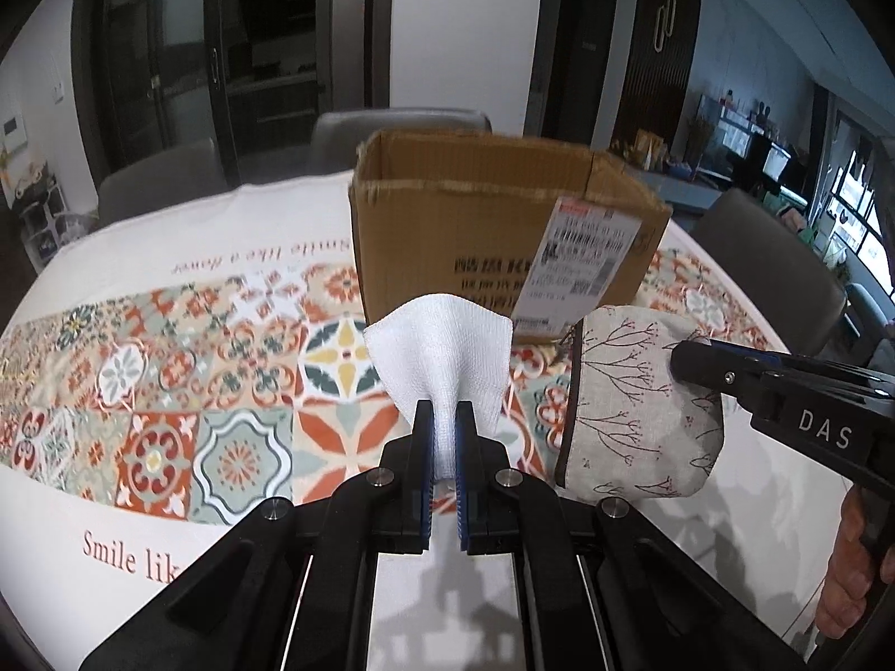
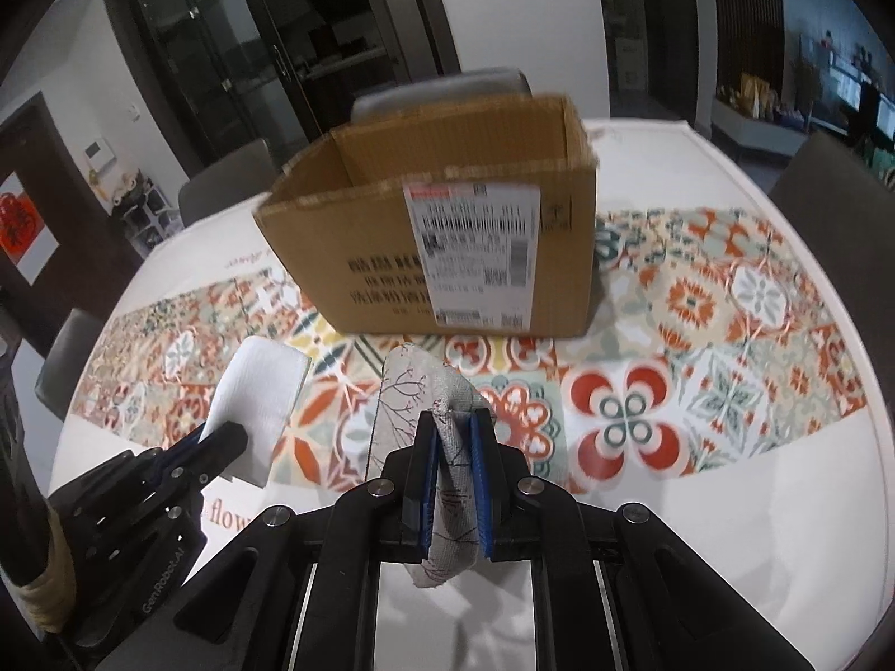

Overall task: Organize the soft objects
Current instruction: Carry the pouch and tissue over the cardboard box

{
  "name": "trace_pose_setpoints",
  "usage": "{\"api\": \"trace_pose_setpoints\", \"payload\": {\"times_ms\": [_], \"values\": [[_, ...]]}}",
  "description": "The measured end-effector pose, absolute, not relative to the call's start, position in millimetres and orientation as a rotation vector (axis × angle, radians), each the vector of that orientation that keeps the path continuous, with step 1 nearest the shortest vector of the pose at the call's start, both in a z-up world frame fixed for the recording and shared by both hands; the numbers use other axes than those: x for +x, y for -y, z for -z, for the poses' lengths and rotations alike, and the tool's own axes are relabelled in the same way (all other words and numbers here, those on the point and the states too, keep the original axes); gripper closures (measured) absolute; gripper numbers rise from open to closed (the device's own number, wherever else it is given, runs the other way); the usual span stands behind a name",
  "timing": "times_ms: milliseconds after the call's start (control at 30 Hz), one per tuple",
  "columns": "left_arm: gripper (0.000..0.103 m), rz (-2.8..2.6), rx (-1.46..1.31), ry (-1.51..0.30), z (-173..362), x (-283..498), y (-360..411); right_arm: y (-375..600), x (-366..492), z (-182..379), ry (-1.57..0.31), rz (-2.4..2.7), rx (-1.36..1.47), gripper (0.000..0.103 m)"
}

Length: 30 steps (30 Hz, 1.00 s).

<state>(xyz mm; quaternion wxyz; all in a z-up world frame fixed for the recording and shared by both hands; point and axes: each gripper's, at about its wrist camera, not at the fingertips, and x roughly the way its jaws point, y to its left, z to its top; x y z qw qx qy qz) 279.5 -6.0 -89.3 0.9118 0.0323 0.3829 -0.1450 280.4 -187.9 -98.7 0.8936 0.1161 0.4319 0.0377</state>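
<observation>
Left gripper [image 1: 444, 419] is clamping a folded white cloth [image 1: 442, 346] by its lower edge, so the cloth is fanning upward clear of the table [image 1: 84, 503]. Right gripper [image 2: 454, 436] is pinching a printed fabric pouch [image 2: 425, 397] across its middle, the ends drooping on either side. Both items are hanging in the air just short of the open cardboard box [image 2: 447, 212], probably being brought there for dropping in over its near wall

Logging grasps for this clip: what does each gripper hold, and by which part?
Left gripper pinches the white cloth at its gathered lower end. Right gripper clamps the branch-print fabric pouch across its side, away from the zipper edge.
</observation>
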Motion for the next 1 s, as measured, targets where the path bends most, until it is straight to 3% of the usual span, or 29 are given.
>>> {"api": "trace_pose_setpoints", "payload": {"times_ms": [1000], "values": [[0.095, 0.321, 0.068, -0.499, -8, 296, 16, 200, 278, -5, -0.565, -0.062, 0.172, 0.09]]}}
